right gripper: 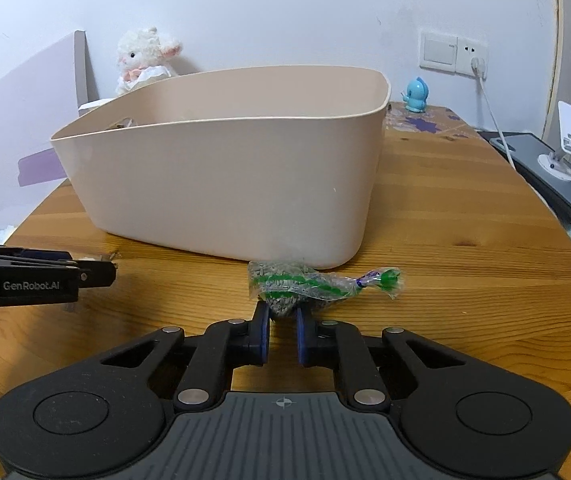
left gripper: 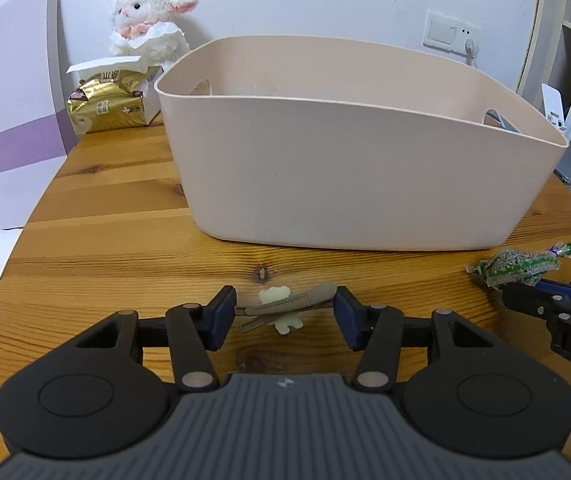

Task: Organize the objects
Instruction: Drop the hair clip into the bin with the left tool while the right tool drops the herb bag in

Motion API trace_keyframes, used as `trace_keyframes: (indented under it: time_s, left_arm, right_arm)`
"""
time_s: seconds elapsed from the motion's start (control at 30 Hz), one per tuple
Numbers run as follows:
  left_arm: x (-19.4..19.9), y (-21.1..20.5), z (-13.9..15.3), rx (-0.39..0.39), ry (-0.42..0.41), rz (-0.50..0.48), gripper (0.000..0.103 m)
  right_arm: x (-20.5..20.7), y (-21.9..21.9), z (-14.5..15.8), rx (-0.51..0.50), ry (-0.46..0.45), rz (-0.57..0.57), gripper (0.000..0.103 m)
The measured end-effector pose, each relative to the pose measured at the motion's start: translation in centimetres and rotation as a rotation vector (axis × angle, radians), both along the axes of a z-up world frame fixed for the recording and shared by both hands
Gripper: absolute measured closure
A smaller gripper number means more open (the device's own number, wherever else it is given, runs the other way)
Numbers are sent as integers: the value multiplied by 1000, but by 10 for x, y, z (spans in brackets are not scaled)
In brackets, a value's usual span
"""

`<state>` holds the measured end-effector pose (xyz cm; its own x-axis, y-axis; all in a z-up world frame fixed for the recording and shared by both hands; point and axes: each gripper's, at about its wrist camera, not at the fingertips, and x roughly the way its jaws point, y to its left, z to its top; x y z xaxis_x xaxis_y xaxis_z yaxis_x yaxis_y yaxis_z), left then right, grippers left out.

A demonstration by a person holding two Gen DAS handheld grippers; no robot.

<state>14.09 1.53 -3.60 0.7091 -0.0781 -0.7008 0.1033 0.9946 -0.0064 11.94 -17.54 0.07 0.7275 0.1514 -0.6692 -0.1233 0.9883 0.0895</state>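
Note:
A beige hair clip with a pale bear shape (left gripper: 283, 307) lies low over the wooden table (left gripper: 105, 264), lengthwise between the blue pads of my left gripper (left gripper: 283, 316). Both pads touch its ends. A clear bag of grey pellets with green stripes (right gripper: 305, 284) rests on the table in front of the beige plastic bin (right gripper: 225, 184). My right gripper (right gripper: 283, 334) is shut on the bag's near corner. The same bag (left gripper: 521, 266) and right gripper (left gripper: 525, 300) show at the right edge of the left wrist view. The bin (left gripper: 345, 160) stands just beyond the clip.
A white plush lamb (left gripper: 149, 16) and a gold tissue pack (left gripper: 105, 104) sit behind the bin at the left. A blue figurine (right gripper: 416, 94), a plugged-in wall socket (right gripper: 473, 58), a white phone stand (right gripper: 567, 148) and a grey flat device (right gripper: 557, 176) are at the right.

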Motion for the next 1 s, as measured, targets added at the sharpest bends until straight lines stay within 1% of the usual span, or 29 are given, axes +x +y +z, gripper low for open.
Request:
trace_keyframes:
  time_s: [0.2, 0.43, 0.63, 0.77, 1.0]
  left_arm:
    - [-8, 2, 4, -1, -14, 1, 48]
    - [-22, 2, 22, 10, -63, -24, 48]
    - [-36, -2, 47, 20, -128, -49, 48]
    - [-39, -7, 68, 23, -179, -64, 48]
    - [-26, -19, 102, 36, -258, -80, 48]
  right_arm:
    - [-10, 0, 5, 0, -27, 11, 92]
    - [-30, -3, 28, 11, -94, 33, 92]
    - [-43, -9, 59, 35, -179, 47, 92]
    - [-42, -14, 78, 48, -234, 53, 92]
    - [-27, -14, 101, 31, -312, 64, 92]
